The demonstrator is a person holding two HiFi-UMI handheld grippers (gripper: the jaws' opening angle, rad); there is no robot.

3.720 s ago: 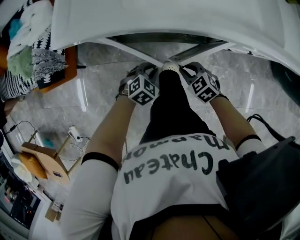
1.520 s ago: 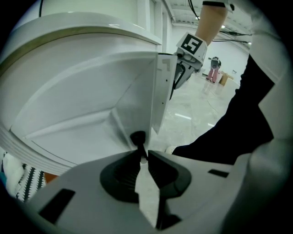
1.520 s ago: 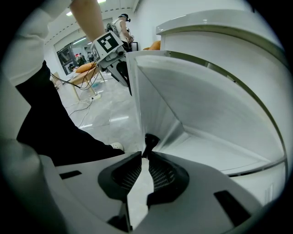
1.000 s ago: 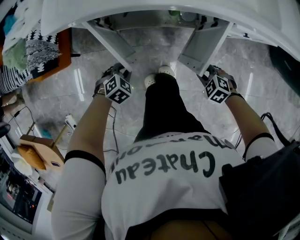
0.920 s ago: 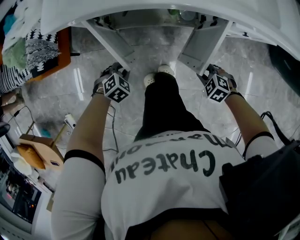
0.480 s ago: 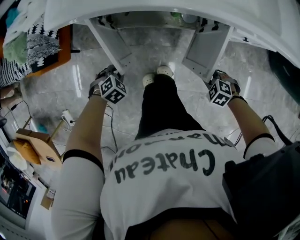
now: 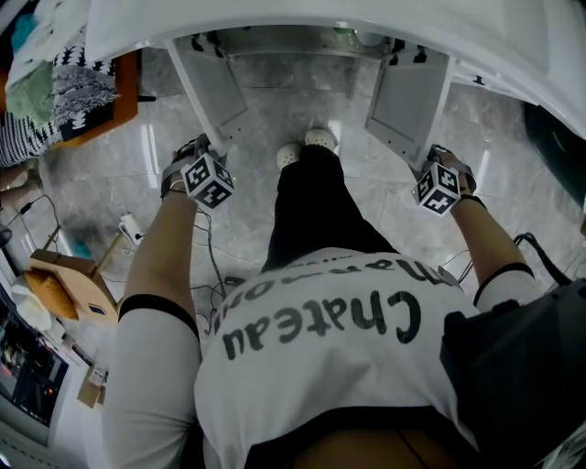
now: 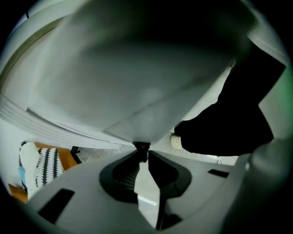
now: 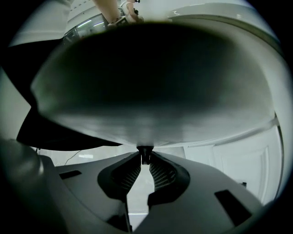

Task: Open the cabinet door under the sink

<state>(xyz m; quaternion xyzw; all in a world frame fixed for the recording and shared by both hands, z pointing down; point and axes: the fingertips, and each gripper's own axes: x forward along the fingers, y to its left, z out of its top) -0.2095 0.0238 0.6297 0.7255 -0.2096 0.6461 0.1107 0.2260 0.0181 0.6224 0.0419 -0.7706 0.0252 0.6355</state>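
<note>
In the head view both white cabinet doors stand swung out under the sink counter (image 7: 302,20). The left door (image 7: 209,90) and the right door (image 7: 407,99) flank the dark open cabinet. My left gripper (image 7: 198,154) points down at the left door's outer edge. In the left gripper view the left gripper (image 8: 141,150) is shut on a small dark piece at that door's edge (image 8: 137,105). My right gripper (image 7: 441,170) holds the right door's outer edge. Its tips (image 9: 145,154) are pinched on the dark piece under the right door (image 9: 151,82).
The person's black trouser legs and white shoes (image 7: 308,147) stand between the doors on a grey marble floor (image 7: 275,101). A cable (image 7: 212,266) trails on the floor at left. A wooden stand (image 7: 73,289) and patterned cloths (image 7: 78,87) lie left; a black bag (image 7: 522,366) hangs at right.
Both doors have swung wider, from nearly shut at first. The two grippers have moved apart, the left one leftward and the right one rightward, each still gripping its door.
</note>
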